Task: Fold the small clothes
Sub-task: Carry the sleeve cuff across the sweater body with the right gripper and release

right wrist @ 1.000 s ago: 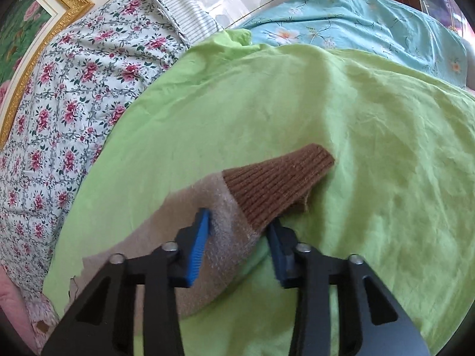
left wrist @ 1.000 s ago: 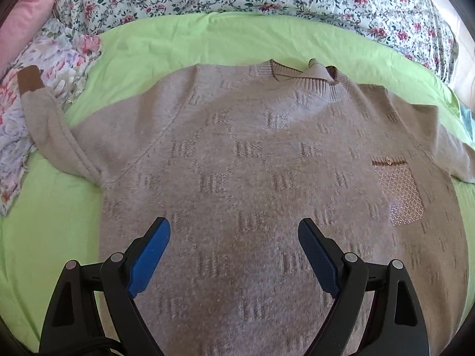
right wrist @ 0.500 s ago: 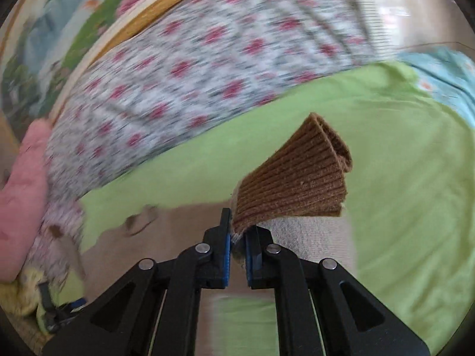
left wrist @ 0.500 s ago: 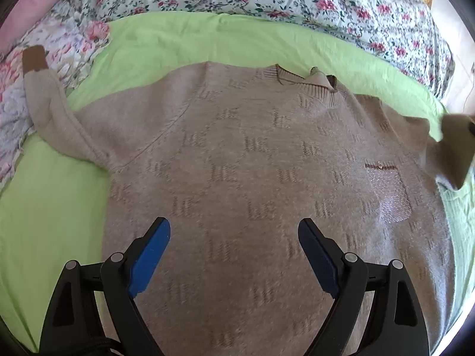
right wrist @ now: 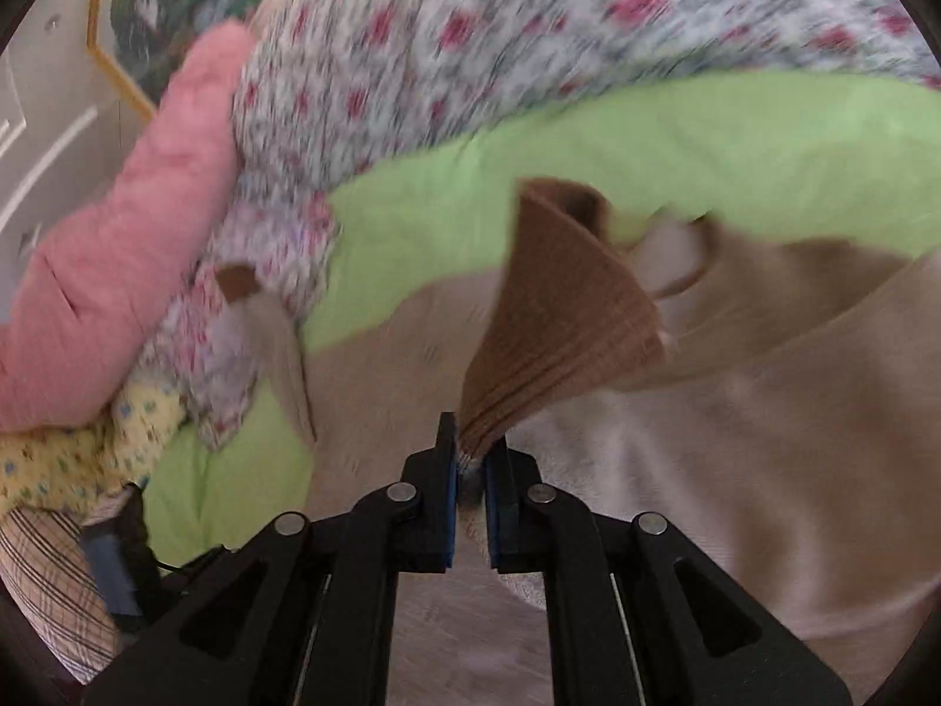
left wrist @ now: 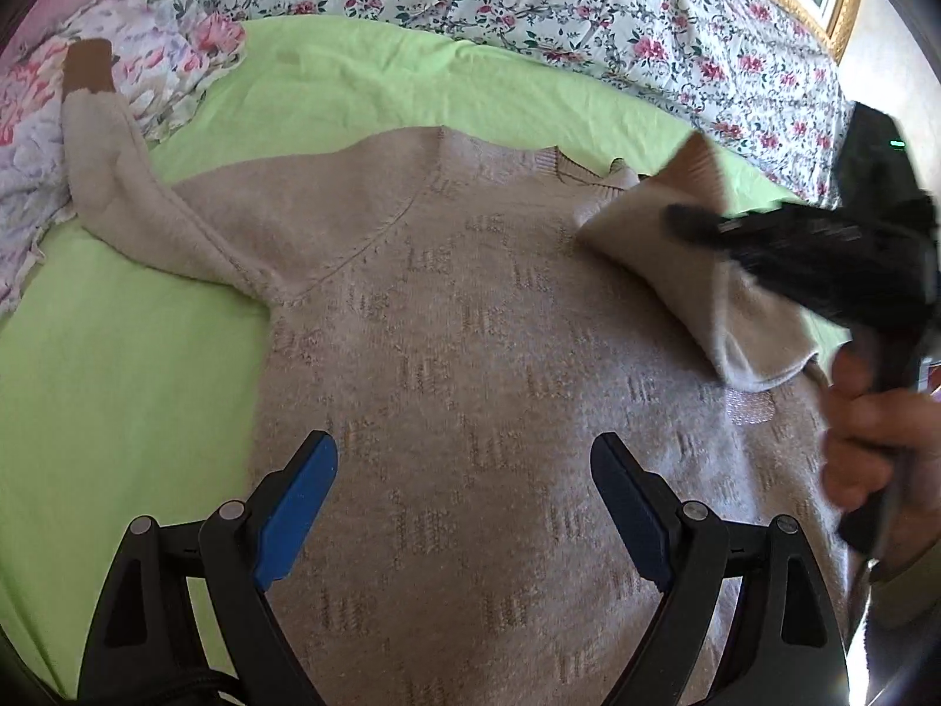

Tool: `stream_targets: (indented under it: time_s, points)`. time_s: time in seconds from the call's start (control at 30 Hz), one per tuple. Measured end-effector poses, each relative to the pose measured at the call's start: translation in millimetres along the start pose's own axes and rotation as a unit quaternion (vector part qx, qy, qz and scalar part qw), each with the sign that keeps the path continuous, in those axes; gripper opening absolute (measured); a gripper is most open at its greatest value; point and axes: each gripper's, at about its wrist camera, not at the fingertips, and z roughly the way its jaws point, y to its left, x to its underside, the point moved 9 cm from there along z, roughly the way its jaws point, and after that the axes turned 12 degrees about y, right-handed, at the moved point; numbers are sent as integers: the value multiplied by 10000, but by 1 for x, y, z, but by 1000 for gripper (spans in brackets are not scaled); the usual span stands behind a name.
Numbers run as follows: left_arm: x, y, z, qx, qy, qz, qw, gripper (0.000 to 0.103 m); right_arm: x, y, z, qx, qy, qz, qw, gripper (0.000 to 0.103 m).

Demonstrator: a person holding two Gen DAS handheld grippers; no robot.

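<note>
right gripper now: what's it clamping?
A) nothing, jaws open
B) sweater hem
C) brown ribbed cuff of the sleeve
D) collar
C. The right gripper is shut on the brown ribbed cuff, carrying that sleeve over the sweater body; the left gripper is open above the sweater.

no text, label, brand, number or sign can be read in either view. the sweater [left wrist: 470, 365] filling the middle of the left wrist frame carries only knitted block patterns, not letters. the dark device at the right edge of that frame shows a small green light [left wrist: 898, 144], with no legible marking. the right wrist frame is too blurred for reading.
</note>
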Motion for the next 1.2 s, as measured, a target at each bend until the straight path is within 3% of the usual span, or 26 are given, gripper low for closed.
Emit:
stream_targets:
  time_s: [0.13, 0.2, 0.27, 0.37, 0.53, 0.57, 0.6, 0.67, 0.7, 0.8, 0.87, 0.97, 1.1, 1.13, 1.2]
  points:
    - [-4, -7, 11, 135, 105, 27, 9998, 89, 15, 1, 40, -173, 485, 202, 9985, 13]
    - [-8, -13, 20, 250, 199, 6, 9995, 89, 22, -5, 43, -438, 612, 463, 9961, 34]
    - [-16, -22, 32, 416, 283, -43, 9987, 89, 24, -9, 34, -588, 441, 608, 9954, 51]
    - [-30, -29, 58, 474, 487, -209, 9975, 89, 25, -21, 4, -629, 80, 757, 9951, 52]
    - [-66, -32, 74, 513, 300, -595, 9965, 90, 38, -51, -51, -427, -411, 1036, 9928, 52]
    - [-73, -31, 75, 555, 225, -698, 9958, 85, 44, -58, -61, -350, -491, 1094, 9922, 52]
    - [-79, -29, 75, 576, 106, -769, 9953, 56, 49, -65, -69, -267, -563, 1164, 9913, 52]
    - [-88, -30, 74, 580, 63, -763, 9954, 8, 56, -74, -80, -115, -658, 1256, 9898, 52]
    - [-92, -31, 67, 660, 44, -783, 9947, 8, 59, -79, -86, 1, -704, 1283, 9892, 52]
    - [-99, -21, 23, 484, -738, -634, 9941, 8, 66, -95, -110, 305, -917, 1347, 9862, 52]
    - [-95, -10, 33, 319, -582, -584, 9961, 8, 69, -114, -127, 691, -1070, 1415, 9817, 52]
    - [-88, 17, 52, 66, -345, -931, 9950, 4, 68, -150, -139, 1071, -1082, 1703, 9736, 52]
    - [-85, 33, 53, 323, -376, -1282, 9905, 4, 58, -189, -152, 1528, -1148, 1987, 9613, 52]
    - [-84, 30, 58, 514, -201, -1276, 9903, 5, 54, -198, -153, 1568, -1126, 2070, 9591, 52]
    - [-79, 29, 57, 864, 66, -1297, 9878, 30, 49, -211, -156, 1549, -1126, 2216, 9561, 52]
